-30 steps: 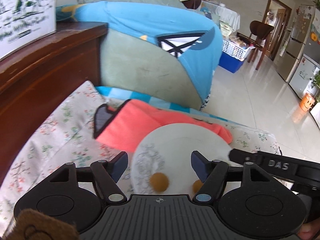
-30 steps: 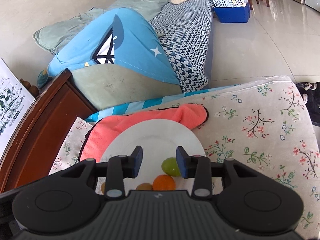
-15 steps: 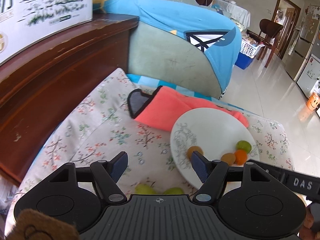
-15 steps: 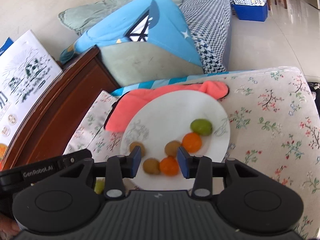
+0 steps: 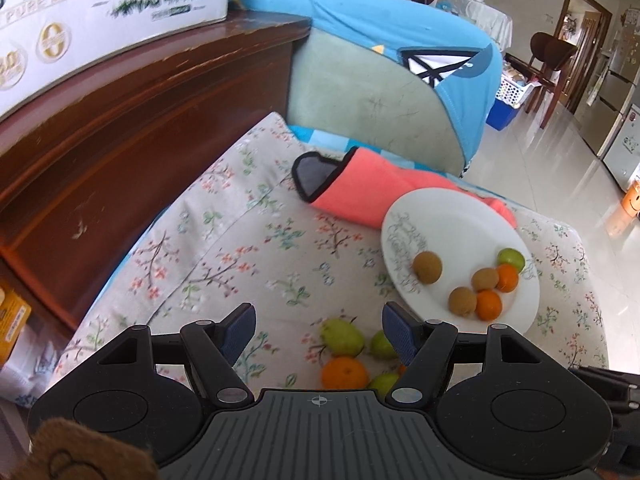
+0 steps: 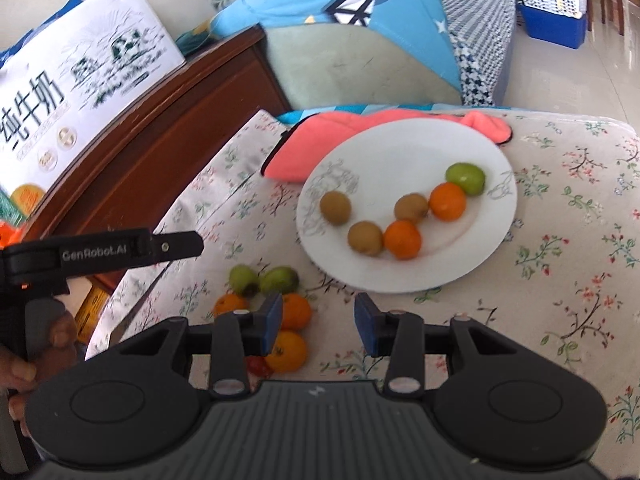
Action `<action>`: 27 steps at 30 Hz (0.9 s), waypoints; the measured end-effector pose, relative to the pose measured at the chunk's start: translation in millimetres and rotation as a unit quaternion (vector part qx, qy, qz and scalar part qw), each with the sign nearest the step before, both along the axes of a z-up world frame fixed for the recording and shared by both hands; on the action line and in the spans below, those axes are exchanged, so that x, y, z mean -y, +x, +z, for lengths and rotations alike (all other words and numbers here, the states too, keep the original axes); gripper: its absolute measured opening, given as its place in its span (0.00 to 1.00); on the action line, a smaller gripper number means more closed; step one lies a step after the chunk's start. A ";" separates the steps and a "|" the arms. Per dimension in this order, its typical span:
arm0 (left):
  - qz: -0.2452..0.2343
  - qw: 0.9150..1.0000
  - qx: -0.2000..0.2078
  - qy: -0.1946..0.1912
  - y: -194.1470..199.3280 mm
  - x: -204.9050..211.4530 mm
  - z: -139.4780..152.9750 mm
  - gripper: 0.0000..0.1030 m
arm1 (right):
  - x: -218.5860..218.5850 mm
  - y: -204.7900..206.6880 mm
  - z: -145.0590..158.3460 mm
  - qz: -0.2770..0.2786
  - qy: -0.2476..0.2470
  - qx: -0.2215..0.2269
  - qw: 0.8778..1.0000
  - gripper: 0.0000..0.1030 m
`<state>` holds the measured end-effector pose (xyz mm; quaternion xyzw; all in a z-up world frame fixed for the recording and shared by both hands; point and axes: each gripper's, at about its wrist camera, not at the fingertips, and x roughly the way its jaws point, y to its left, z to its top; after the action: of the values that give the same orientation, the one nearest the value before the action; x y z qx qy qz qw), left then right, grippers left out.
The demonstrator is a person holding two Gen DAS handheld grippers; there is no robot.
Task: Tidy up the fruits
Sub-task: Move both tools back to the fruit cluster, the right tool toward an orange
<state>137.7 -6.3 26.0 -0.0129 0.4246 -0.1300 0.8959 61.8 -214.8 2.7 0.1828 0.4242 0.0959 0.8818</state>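
Fruits sit in two groups on the floral-print cushion [image 6: 560,240]: six on the round white ceramic plate [image 6: 400,152] and a loose cluster on the fabric just beside the plate's near-left edge. On the plate lie three brown kiwis [image 6: 336,207], two oranges [image 6: 402,239] and one green fruit [image 6: 466,178]; the green one touches an orange at the far right. The loose cluster holds two green fruits [image 6: 262,279], three oranges [image 6: 295,310] and a small red piece, partly hidden behind a gripper finger. A coral-pink fleece cloth [image 5: 372,196] lies under the plate's far rim. The left gripper [image 5: 319,330] hovers over the loose green fruits with its jaws wide and nothing between them. The right gripper [image 6: 319,322] hangs with jaws narrower, gripping nothing, bare fabric between its pads.
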 end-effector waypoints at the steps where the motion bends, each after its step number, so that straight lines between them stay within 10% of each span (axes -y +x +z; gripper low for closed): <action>1: 0.002 1.000 -0.004 -0.001 -0.6 -2.5 -1.8 0.68 | -3.1 -0.8 -1.7 0.006 -0.003 -0.002 1.000 0.40; 27: 0.019 0.997 -0.074 -0.012 7.9 2.4 -40.5 0.67 | -48.1 3.1 -29.1 0.061 -0.067 -0.006 0.996 0.30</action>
<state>145.6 -8.7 -14.5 -0.0414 0.4880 -0.1167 0.8640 64.9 -166.8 -26.4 0.0979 0.4449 0.1203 0.8820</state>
